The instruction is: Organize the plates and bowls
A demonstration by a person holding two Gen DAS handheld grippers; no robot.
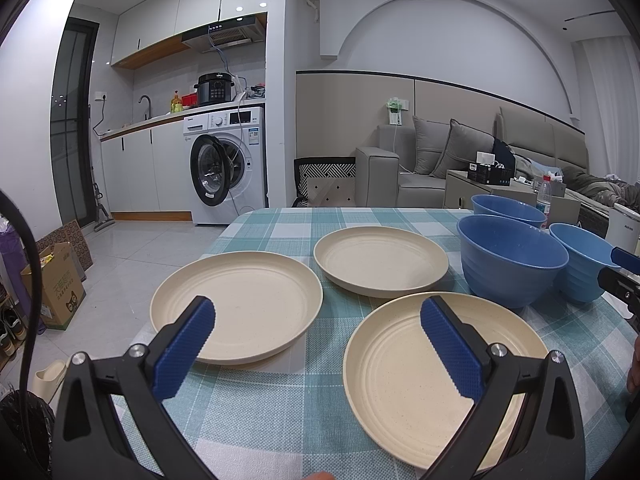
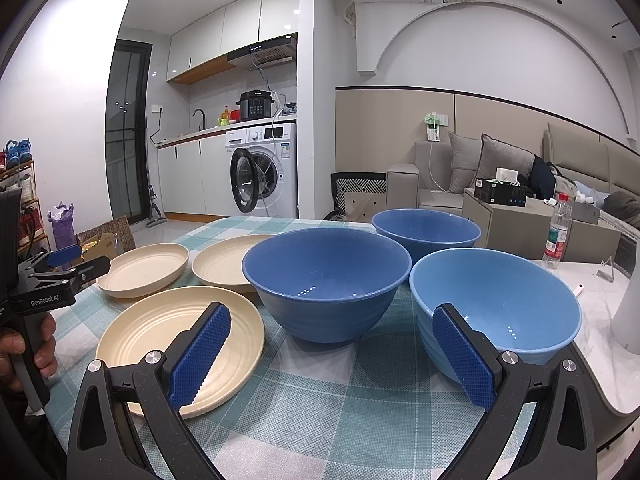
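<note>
Through your left wrist camera, the left gripper (image 1: 318, 320) hovers above the tabletop (image 1: 280, 400) with its fingers (image 1: 188, 344) wide apart and holding nothing. Three cream plates lie separately on the checked cloth: the left plate (image 1: 248, 312) under the left finger, the near plate (image 1: 400, 372) under the right finger, and the far plate (image 1: 380, 258) beyond the gap between them. To the right stand three blue bowls, the dark bowl (image 1: 512, 260) nearest the plates, the far bowl (image 1: 506, 209) behind it and the light bowl (image 1: 576, 264) just beside it at the edge.

Through your right wrist camera, the right gripper (image 2: 332, 330) also has its fingers (image 2: 464, 354) spread, gripping nothing. The dark bowl (image 2: 326, 280) sits straight ahead between them, the light bowl (image 2: 496, 304) behind the right finger, the far bowl (image 2: 426, 232) beyond both. The near plate (image 2: 160, 328) lies behind the left finger.
</note>
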